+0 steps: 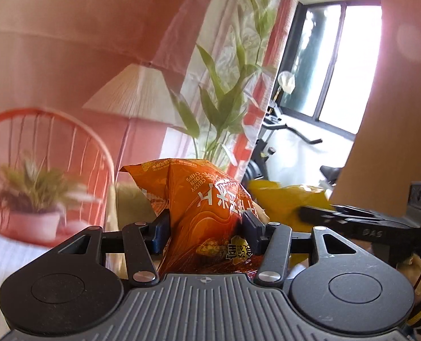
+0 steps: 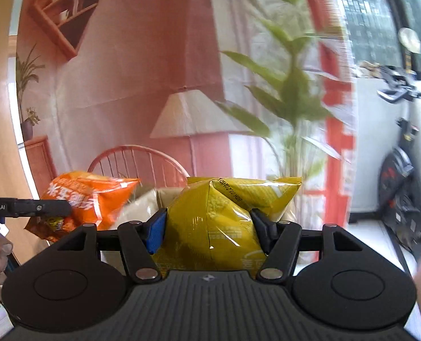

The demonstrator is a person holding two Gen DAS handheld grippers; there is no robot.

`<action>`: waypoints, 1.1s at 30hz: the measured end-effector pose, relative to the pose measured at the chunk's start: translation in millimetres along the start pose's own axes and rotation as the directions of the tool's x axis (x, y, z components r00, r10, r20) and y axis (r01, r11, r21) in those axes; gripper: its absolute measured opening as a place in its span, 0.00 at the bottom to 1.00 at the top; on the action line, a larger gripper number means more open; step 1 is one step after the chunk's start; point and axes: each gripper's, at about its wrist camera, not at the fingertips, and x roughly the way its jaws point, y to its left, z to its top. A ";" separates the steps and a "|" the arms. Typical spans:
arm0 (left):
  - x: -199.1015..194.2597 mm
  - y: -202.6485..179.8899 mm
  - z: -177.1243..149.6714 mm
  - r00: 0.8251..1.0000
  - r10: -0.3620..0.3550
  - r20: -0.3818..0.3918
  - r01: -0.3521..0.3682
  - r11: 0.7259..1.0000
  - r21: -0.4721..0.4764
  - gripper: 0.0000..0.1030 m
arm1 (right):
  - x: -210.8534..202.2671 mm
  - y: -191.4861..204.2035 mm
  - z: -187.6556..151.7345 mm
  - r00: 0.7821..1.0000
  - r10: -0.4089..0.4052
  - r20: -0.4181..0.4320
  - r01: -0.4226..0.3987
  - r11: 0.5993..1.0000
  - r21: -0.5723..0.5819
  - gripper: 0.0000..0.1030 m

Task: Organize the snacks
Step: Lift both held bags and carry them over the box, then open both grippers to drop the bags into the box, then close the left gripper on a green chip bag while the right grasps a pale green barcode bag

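Note:
My left gripper [image 1: 206, 227] is shut on an orange corn chips bag [image 1: 201, 207] and holds it up in the air, upside down. My right gripper [image 2: 209, 227] is shut on a yellow snack bag [image 2: 219, 221], also held up. In the left wrist view the yellow bag [image 1: 284, 199] shows to the right, with the right gripper's finger [image 1: 352, 218] on it. In the right wrist view the orange bag [image 2: 85, 201] shows to the left, with the left gripper's finger [image 2: 37, 207] on it.
Behind is a printed backdrop with a lamp [image 2: 193, 116], a chair [image 2: 136, 164] and a leafy plant [image 1: 227, 105]. An exercise bike [image 2: 403, 153] stands at the right by a window [image 1: 344, 62]. A beige cushion or bag [image 2: 142, 204] lies behind the snacks.

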 end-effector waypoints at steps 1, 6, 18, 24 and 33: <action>9.8 0.5 2.4 1.000 0.012 -0.007 -0.012 1.000 0.015 0.54 | 18.8 0.0 2.4 1.000 0.004 -0.022 -0.004 1.000 -0.014 0.62; 57.7 12.9 4.4 0.995 0.044 -0.087 -0.044 0.999 0.005 0.54 | 84.9 -4.9 -3.4 0.994 -0.024 -0.106 0.023 1.000 -0.015 0.62; 100.8 22.5 -13.1 0.971 0.123 -0.206 -0.107 0.991 0.086 0.71 | 124.9 -20.7 -30.1 0.970 -0.043 -0.239 0.052 0.998 0.033 0.72; 74.5 24.5 -4.5 0.979 0.089 -0.186 -0.081 0.995 0.055 0.72 | 100.7 -20.5 -28.7 0.977 -0.052 -0.206 0.065 0.996 0.058 0.82; 6.0 9.0 -5.0 0.987 -0.015 -0.159 0.022 0.999 0.043 0.72 | 35.0 -5.2 -32.8 0.991 -0.001 -0.134 0.011 0.997 0.073 0.82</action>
